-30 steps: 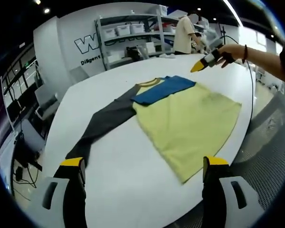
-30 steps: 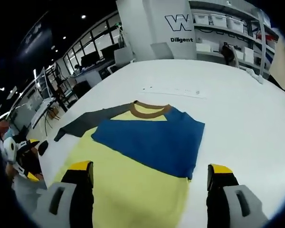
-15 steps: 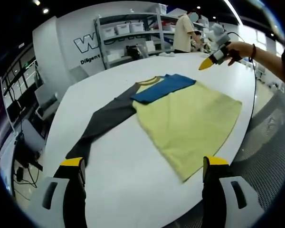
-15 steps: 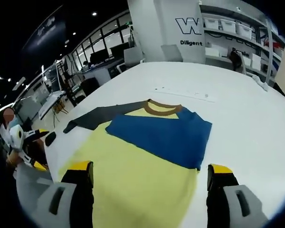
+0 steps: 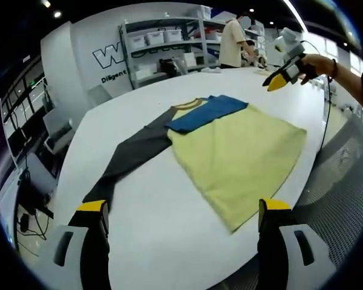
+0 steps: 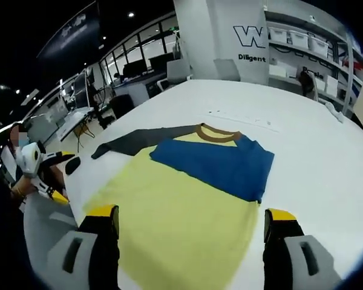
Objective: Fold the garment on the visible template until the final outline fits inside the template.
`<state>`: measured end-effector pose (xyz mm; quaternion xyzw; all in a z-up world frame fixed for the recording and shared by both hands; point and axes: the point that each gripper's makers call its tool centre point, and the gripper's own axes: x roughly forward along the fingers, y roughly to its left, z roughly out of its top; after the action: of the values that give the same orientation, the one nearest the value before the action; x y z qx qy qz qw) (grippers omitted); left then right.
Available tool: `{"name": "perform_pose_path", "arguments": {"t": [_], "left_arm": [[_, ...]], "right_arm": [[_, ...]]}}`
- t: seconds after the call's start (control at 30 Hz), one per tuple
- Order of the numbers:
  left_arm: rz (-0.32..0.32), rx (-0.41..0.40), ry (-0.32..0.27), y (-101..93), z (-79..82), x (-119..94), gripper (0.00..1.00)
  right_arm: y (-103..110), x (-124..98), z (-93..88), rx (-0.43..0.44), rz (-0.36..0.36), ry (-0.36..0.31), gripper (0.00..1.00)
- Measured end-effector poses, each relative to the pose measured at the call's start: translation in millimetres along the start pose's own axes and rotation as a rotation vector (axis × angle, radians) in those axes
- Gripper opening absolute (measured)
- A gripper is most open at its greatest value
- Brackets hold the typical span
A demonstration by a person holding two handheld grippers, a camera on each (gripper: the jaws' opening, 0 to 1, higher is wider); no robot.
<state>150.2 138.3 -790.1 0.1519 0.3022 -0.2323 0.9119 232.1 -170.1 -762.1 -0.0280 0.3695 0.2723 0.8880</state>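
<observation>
White table [image 5: 169, 229], one sleeve folded, both grippers clear.
Yellow shirt [image 5: 242, 154] lies flat mid-table, blue sleeve [image 6: 221, 169] across its chest, grey sleeve [image 5: 130, 160] outstretched for folding; left gripper [image 5: 180, 226] and right gripper [image 6: 190, 232] jaws spread, empty.

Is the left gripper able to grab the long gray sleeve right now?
Probably yes. The gray sleeve lies flat and uncovered on the white table, its cuff ending just ahead of the open left gripper, with nothing between.

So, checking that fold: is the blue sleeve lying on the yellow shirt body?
Touching. In the right gripper view the blue sleeve lies flat across the yellow shirt body, with no gap. Both hand-held grippers are open above the white table.
</observation>
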Motion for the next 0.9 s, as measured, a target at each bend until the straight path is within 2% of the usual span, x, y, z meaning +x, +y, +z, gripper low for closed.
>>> {"name": "perform_pose_path", "arguments": {"t": [0.17,0.27,0.47,0.6,0.9], "left_arm": [[0.001,-0.010,-0.003,-0.2,0.6,-1,0.99],[0.007,-0.010,-0.019,0.4,4.0,-3,0.99],[0.006,-0.003,-0.011,-0.1,3.0,-2,0.98],[0.008,-0.030,-0.017,3.7,3.0,-3,0.98],[0.009,-0.069,-0.027,14.0,5.8,-3,0.97]], "right_arm": [[16,-9,-9.2,-0.011,0.012,-0.001,0.99],[18,-16,-16.0,-0.018,0.012,0.003,0.99],[27,-27,-35.7,-0.017,0.013,0.022,0.99],[30,-32,-48.0,-0.030,0.010,0.041,0.99],[41,-41,-54.4,-0.015,0.028,0.029,0.99]]}}
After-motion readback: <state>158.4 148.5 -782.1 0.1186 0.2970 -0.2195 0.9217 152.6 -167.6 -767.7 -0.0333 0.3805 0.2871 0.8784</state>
